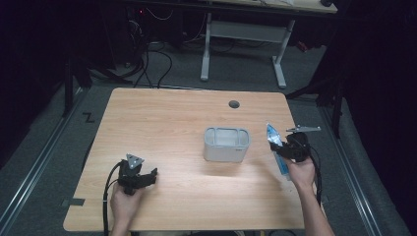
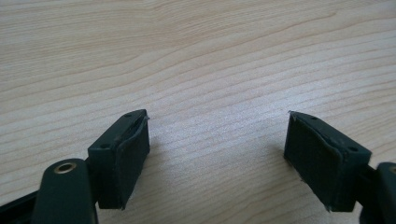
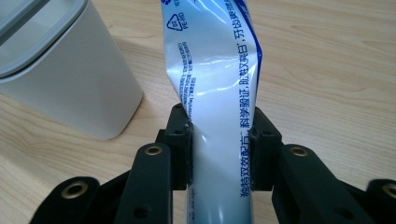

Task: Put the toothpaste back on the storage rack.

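The right gripper (image 1: 287,147), at the right of the high view, is clamped on a blue and white tube (image 1: 276,143) that stands up out of it and leans toward the upper left of the frame. The right gripper view adds what the high view cannot resolve: both jaws press the flattened sides of the tube (image 3: 219,121), which bears blue printed characters and a recycling mark, and the grey container (image 3: 65,74) stands just beside it at the upper left of the frame, apart from it.

The left gripper (image 1: 140,178), at the lower left of the high view, is empty. The left gripper view shows its jaws spread wide over bare wood.

The container (image 1: 226,144), open-topped, stands near the middle of the pale wooden table (image 1: 162,123). A round hole (image 1: 234,104) sits near the table's far edge. Beyond are grey floor, a white desk frame (image 1: 243,39) and cables (image 1: 152,64) in a dark room.
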The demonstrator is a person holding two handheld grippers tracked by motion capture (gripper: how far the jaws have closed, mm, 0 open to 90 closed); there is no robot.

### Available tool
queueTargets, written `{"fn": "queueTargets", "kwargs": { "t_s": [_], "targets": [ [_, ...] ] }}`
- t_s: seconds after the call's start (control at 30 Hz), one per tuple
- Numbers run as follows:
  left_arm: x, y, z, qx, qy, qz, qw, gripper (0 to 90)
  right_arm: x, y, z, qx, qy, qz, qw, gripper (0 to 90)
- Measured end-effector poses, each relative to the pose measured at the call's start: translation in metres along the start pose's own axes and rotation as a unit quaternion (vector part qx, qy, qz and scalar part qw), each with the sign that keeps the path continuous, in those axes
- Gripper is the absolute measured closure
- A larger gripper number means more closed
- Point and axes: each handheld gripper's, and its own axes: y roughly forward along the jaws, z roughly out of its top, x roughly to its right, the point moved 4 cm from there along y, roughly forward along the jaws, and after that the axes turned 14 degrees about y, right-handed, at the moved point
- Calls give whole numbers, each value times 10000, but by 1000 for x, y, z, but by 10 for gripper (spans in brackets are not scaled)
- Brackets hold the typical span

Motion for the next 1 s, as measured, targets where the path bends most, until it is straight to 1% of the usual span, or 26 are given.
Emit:
{"fn": "queueTargets", "kwargs": {
  "t_s": [0.07, 0.27, 0.43, 0.6, 0.73, 1.0],
  "targets": [
    [0, 0, 0, 0, 0, -1, 10000, 227, -1, -1, 0, 50, 13, -29, 10000, 673],
    [0, 0, 0, -1, 0, 0, 10000, 227, -4, 1, -1, 43, -30, -18, 10000, 672],
    [0, 0, 0, -2, 2, 1, 10000, 227, -7, -1, 0, 100, -76, 49, 9999, 672],
    [0, 0, 0, 0, 7, 1, 10000, 226, -10, -4, 0, 133, -66, 152, 9998, 672],
    [0, 0, 0, 1, 7, 2, 10000, 226, -12, -3, -2, 90, -158, 68, 9998, 672],
    [0, 0, 0, 0, 8, 3, 10000, 226, -18, -9, 1, 247, -174, 305, 9991, 672]
  ]
}}
